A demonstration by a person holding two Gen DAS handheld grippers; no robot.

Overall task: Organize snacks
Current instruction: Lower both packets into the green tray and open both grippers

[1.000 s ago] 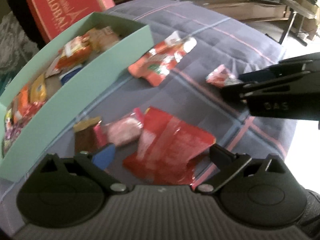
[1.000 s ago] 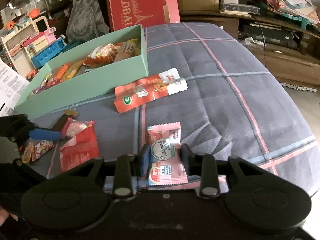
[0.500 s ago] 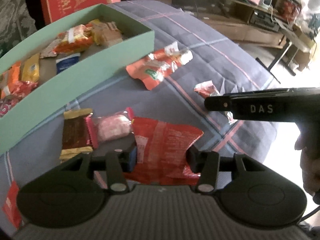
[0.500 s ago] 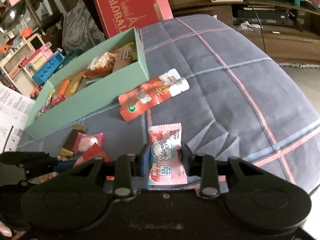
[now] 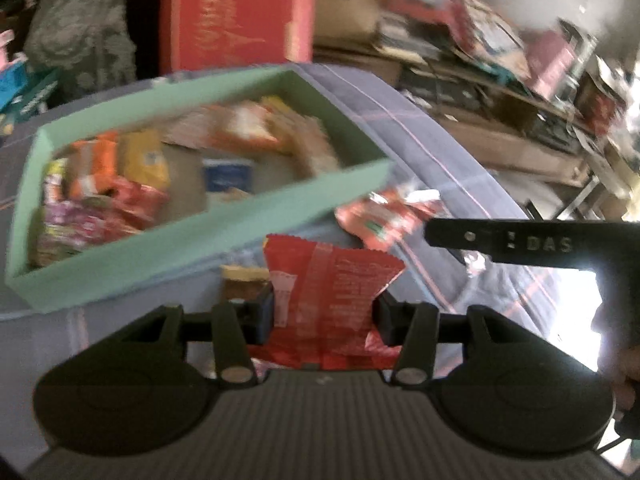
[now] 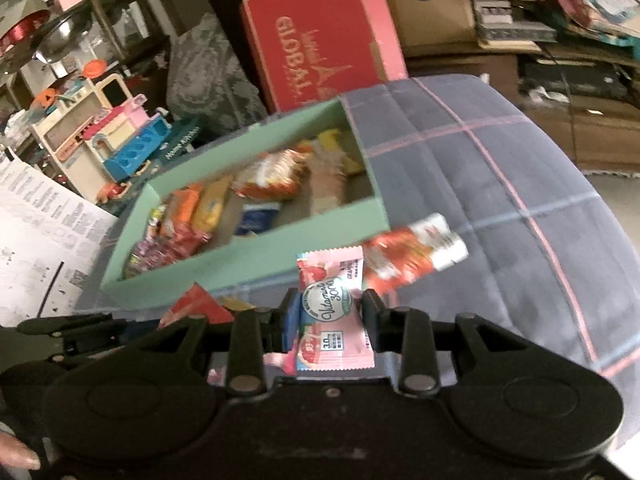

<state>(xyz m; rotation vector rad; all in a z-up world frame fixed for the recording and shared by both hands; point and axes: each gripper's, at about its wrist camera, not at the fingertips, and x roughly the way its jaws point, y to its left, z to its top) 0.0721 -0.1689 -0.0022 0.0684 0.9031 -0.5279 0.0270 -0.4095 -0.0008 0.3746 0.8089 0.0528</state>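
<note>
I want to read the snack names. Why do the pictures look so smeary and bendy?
Left wrist view: motion blur smears the green box; window glare whitens the right edge. Right wrist view: held pink packet reads sharply, the orange packet is smeared. Both: fisheye lenses curve edges.

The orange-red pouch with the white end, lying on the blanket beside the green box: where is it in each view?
Left wrist: orange-red pouch right of centre, just past the green box's near right corner.
Right wrist: pouch centre-right, above the held pink packet.
Shared landmark: green box.
</note>
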